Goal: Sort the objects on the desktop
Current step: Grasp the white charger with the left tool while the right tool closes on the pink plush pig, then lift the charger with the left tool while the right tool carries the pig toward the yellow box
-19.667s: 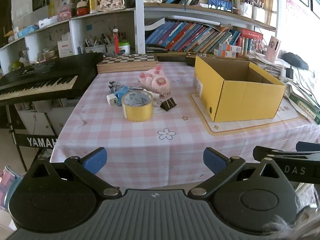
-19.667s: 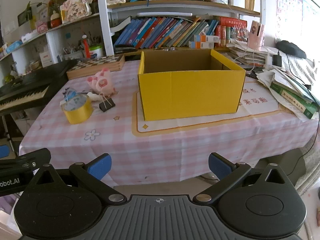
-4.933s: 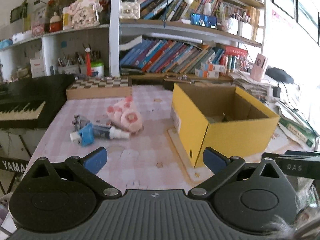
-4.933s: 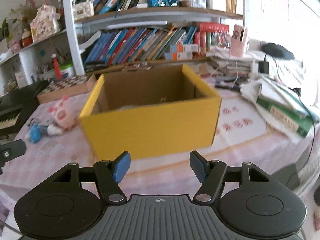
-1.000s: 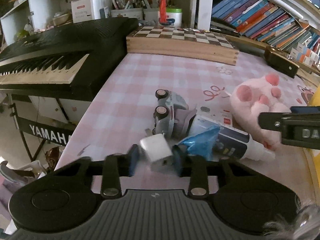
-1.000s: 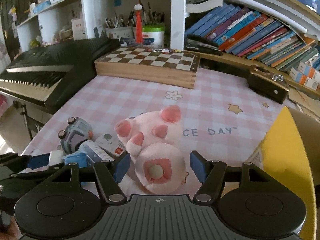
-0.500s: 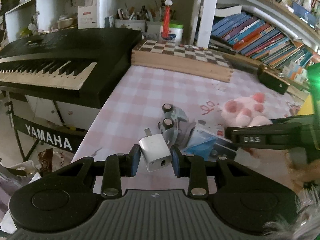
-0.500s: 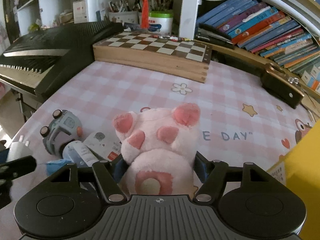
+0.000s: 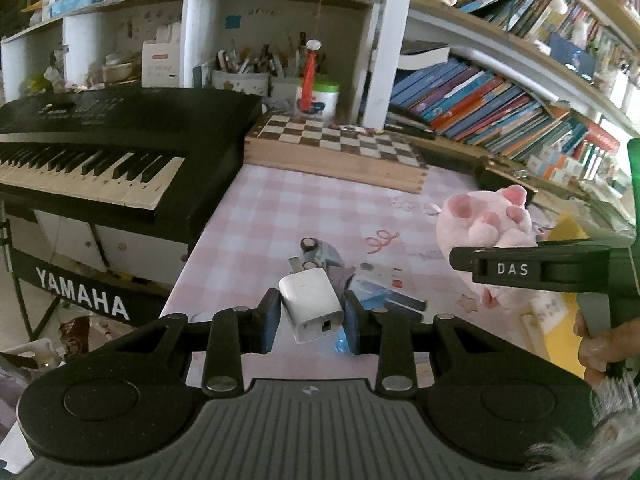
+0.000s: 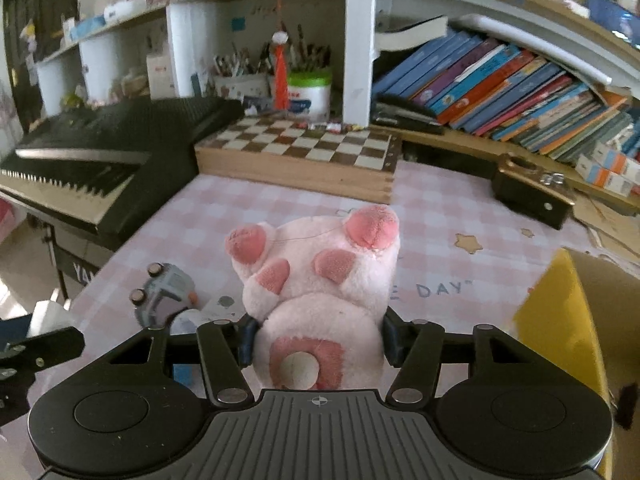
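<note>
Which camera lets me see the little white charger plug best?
The left wrist view. There the white charger plug sits in the middle, big and sharp, pinched in the left gripper, with its port showing. The right wrist view shows only a blurry white bit at the far left edge.

Landmark: wooden chessboard box (image 10: pixel 298 160), lying flat at the far edge of the pink checked tablecloth (image 10: pixel 436 216). Left of it, touching or nearly so, a black Yamaha keyboard (image 9: pixel 100 148) on a stand. Directly behind it, on the white shelf unit (image 10: pixel 358 40): pen pots (image 10: pixel 240 78), a green-lidded tub (image 10: pixel 310 90) and a hanging red tassel (image 10: pixel 280 68). Right of it, a dark case with a brass fitting (image 10: pixel 530 192). Behind and right, a row of leaning books (image 10: pixel 512 92).
</note>
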`<action>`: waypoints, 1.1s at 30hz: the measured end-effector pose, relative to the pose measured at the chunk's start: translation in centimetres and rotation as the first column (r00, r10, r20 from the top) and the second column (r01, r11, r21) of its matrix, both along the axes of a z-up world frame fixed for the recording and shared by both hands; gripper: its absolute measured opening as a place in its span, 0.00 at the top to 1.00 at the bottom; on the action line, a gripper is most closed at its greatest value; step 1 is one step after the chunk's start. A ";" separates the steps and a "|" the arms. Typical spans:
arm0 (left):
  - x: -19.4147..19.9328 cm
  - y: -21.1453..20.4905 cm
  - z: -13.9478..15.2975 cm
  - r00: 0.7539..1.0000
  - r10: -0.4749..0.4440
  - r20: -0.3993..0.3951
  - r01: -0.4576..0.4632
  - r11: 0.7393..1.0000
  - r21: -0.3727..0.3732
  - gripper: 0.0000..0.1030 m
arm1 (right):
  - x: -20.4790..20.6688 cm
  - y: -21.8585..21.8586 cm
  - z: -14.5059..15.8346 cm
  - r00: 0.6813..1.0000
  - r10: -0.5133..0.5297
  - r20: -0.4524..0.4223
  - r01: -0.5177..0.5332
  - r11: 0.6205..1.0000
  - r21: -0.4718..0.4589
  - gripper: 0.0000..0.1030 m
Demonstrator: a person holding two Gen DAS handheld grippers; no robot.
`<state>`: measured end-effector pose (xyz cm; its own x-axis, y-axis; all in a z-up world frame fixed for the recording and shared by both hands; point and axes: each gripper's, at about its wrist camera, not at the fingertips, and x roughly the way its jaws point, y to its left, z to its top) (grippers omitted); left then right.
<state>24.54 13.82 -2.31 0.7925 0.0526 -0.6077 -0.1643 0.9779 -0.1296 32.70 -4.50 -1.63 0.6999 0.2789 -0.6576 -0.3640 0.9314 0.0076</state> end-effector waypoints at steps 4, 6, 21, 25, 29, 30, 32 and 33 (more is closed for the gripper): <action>-1.7 0.0 1.2 0.999 -0.030 0.022 0.030 0.999 -0.012 0.71 | -2.2 -1.0 1.4 0.999 -0.028 0.014 0.028 0.999 0.040 0.44; -2.7 0.1 2.0 0.998 -0.040 0.040 0.041 0.999 -0.017 0.71 | -3.2 -1.3 1.9 0.999 -0.039 0.013 0.038 0.998 0.059 0.44; -11.0 1.1 4.0 0.993 -0.061 0.098 0.069 0.994 -0.083 0.71 | -12.3 -1.0 3.1 0.999 -0.037 -0.022 0.039 0.995 0.087 0.44; -13.0 1.2 4.0 0.993 -0.071 0.096 0.080 0.993 -0.090 0.71 | -14.7 -0.4 3.1 0.999 -0.021 -0.031 0.023 0.996 0.081 0.44; -14.9 1.6 3.9 0.993 -0.073 0.095 0.082 0.992 -0.095 0.71 | -17.0 0.2 3.0 0.999 -0.004 -0.037 0.007 0.997 0.074 0.44; -15.4 1.7 3.9 0.993 -0.074 0.095 0.083 0.992 -0.097 0.71 | -17.5 0.2 3.0 0.999 -0.001 -0.038 0.004 0.997 0.073 0.44; -16.3 1.8 4.0 0.992 -0.076 0.096 0.086 0.991 -0.098 0.71 | -18.5 0.3 3.0 0.999 0.004 -0.041 -0.001 0.998 0.069 0.44; -16.9 1.9 4.0 0.992 -0.078 0.096 0.088 0.991 -0.100 0.71 | -19.0 0.3 3.1 0.999 0.004 -0.043 -0.001 0.998 0.068 0.44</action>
